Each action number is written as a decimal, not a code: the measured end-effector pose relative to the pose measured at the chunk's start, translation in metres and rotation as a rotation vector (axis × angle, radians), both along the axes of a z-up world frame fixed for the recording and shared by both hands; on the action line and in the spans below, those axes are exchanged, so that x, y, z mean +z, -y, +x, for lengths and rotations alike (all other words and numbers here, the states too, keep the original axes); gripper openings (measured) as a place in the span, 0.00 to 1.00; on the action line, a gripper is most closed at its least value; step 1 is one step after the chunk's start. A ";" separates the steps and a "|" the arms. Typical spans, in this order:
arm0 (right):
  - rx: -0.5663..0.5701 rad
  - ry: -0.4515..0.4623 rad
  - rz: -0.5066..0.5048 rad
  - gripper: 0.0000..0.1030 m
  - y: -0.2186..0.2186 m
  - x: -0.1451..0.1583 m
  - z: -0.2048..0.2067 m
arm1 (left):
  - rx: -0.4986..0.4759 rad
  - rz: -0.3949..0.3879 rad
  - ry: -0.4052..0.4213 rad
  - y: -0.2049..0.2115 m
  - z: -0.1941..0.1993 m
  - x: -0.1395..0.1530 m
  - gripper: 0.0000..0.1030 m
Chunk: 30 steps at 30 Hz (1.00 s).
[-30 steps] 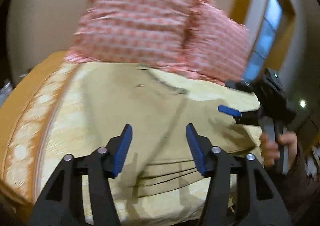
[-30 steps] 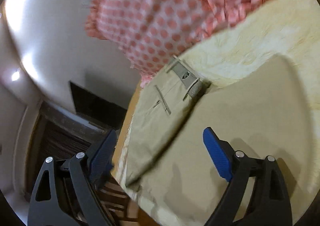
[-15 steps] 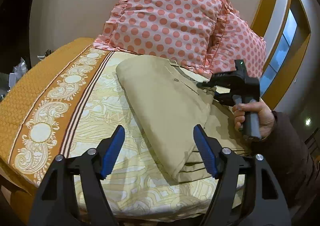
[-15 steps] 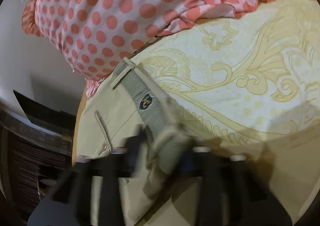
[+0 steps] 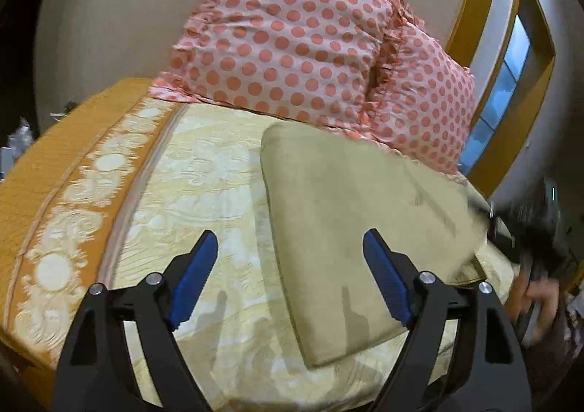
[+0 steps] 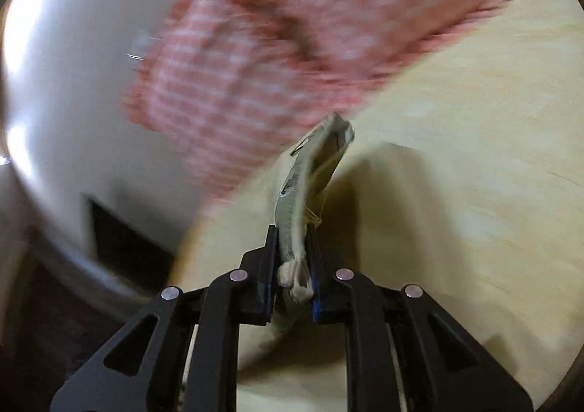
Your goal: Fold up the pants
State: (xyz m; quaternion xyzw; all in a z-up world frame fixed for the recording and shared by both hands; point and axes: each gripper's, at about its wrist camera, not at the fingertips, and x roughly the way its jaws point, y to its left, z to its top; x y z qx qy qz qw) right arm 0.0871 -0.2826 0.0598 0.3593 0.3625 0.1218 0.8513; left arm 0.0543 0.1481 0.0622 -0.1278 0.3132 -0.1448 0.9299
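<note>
Left wrist view
Left gripper [image 5: 290,278]: we see our jaws spread wide at the bottom centre of the frame, blue pads facing each other, nothing between them and nothing touched.
Pants [image 5: 350,225]: we find the khaki pants lying as a folded slab on the bed, running from frame centre towards the lower right; the far end reaches the pillows, and the right pad overlaps the near end in the picture.
Right gripper [image 5: 525,229]: we make out a dark, blurred tool at the right edge, at the pants' raised right edge, with our hand [image 5: 536,302] below it; from here we cannot tell how its jaws stand.
Bed cover [image 5: 204,185]: we see pale yellow patterned cloth with an orange border down the left of the frame.
Pillows [image 5: 292,35]: we see two pink polka-dot pillows at upper centre and right, against a beige wall.
Window [image 5: 503,83]: upper right, in an orange frame.

Right wrist view
Right gripper [image 6: 292,266]: we see our jaws closed tight at lower centre, pinching the waistband.
Pants [image 6: 310,174]: the waistband rises from the pads towards frame centre, with khaki cloth below it.
Bed cover [image 6: 474,119]: blurred yellow, right half.
Pillows [image 6: 273,28]: blurred pink, top.
</note>
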 end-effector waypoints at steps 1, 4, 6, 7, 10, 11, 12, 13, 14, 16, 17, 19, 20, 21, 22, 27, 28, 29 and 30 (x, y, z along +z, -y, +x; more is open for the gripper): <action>-0.017 -0.034 -0.023 0.15 0.007 -0.009 -0.011 | -0.022 -0.018 -0.014 0.002 0.008 -0.002 0.81; 0.006 -0.085 -0.064 0.44 0.014 -0.012 -0.010 | -0.082 -0.046 -0.056 0.009 0.029 -0.007 0.84; -0.035 -0.014 -0.106 0.93 0.027 0.005 -0.007 | -0.102 -0.036 -0.094 0.016 0.046 -0.012 0.85; -0.040 0.038 -0.140 0.94 0.031 0.011 -0.003 | -0.118 -0.033 -0.105 0.019 0.053 -0.013 0.85; 0.039 -0.030 -0.185 0.66 0.037 0.001 0.040 | -0.166 -0.038 -0.152 0.029 0.080 -0.017 0.85; 0.073 -0.068 -0.155 0.62 0.037 -0.006 0.051 | -0.172 -0.038 -0.175 0.032 0.088 -0.019 0.85; 0.101 -0.107 -0.154 0.61 0.036 -0.014 0.065 | -0.179 -0.038 -0.195 0.033 0.094 -0.022 0.85; 0.116 -0.129 -0.177 0.61 0.033 -0.020 0.074 | -0.193 -0.035 -0.230 0.037 0.105 -0.027 0.85; 0.132 -0.141 -0.182 0.61 0.032 -0.023 0.076 | -0.200 -0.031 -0.252 0.039 0.112 -0.031 0.85; 0.170 -0.157 -0.142 0.61 0.027 -0.033 0.085 | -0.212 -0.027 -0.292 0.042 0.125 -0.038 0.85; 0.203 -0.151 -0.134 0.61 0.020 -0.035 0.089 | -0.223 -0.028 -0.298 0.045 0.131 -0.040 0.87; 0.233 -0.136 -0.166 0.49 0.014 -0.035 0.093 | -0.238 0.004 -0.311 0.051 0.139 -0.039 0.87; 0.250 -0.128 -0.178 0.40 0.012 -0.035 0.092 | -0.246 0.013 -0.322 0.053 0.142 -0.039 0.86; 0.270 -0.119 -0.174 0.20 0.010 -0.033 0.093 | -0.255 0.027 -0.328 0.056 0.145 -0.038 0.83; 0.293 -0.110 -0.154 0.12 0.010 -0.032 0.093 | -0.251 0.055 -0.332 0.057 0.148 -0.037 0.58; 0.314 -0.012 -0.090 0.07 0.016 -0.006 0.100 | -0.267 0.049 -0.301 0.054 0.160 -0.019 0.10; 0.305 0.010 -0.089 0.07 0.016 0.001 0.105 | -0.260 0.071 -0.267 0.057 0.163 -0.013 0.09; 0.285 0.027 -0.094 0.07 0.017 0.007 0.111 | -0.245 0.101 -0.215 0.060 0.167 -0.004 0.09; 0.264 0.041 -0.094 0.07 0.019 0.011 0.117 | -0.226 0.116 -0.177 0.063 0.174 0.001 0.09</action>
